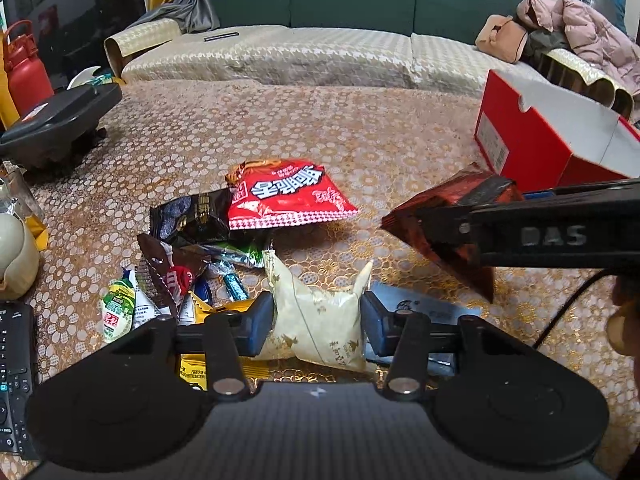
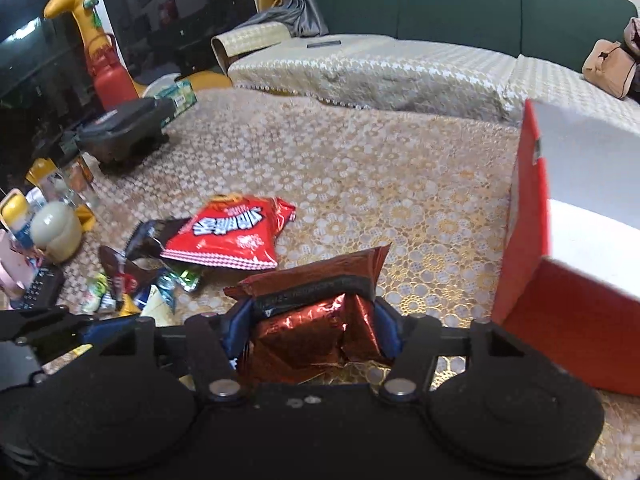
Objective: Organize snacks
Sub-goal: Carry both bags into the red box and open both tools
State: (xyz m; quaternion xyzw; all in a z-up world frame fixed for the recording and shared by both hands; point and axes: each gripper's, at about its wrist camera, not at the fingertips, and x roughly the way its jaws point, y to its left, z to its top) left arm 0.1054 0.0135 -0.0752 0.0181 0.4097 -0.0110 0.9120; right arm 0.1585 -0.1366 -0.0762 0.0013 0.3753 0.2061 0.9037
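Note:
My left gripper (image 1: 318,314) is shut on a cream snack packet (image 1: 316,320) with gold print, held just above the table. My right gripper (image 2: 314,328) is shut on a dark red foil snack bag (image 2: 312,320); the same bag (image 1: 440,216) shows at the right of the left wrist view, lifted off the table. A pile of snacks lies on the table: a bright red bag (image 1: 288,196) (image 2: 232,236), a black packet (image 1: 192,216), a brown M&M's bag (image 1: 172,276) and a small green packet (image 1: 116,308). An open red box (image 1: 556,136) (image 2: 560,248) stands at the right.
The table has a gold floral lace cloth (image 1: 320,128). A black telephone (image 1: 56,124) sits at the back left, a red bottle (image 1: 24,68) behind it. A remote (image 1: 14,380) and a cream jar (image 1: 16,256) are at the left edge. A sofa (image 1: 320,52) lies behind.

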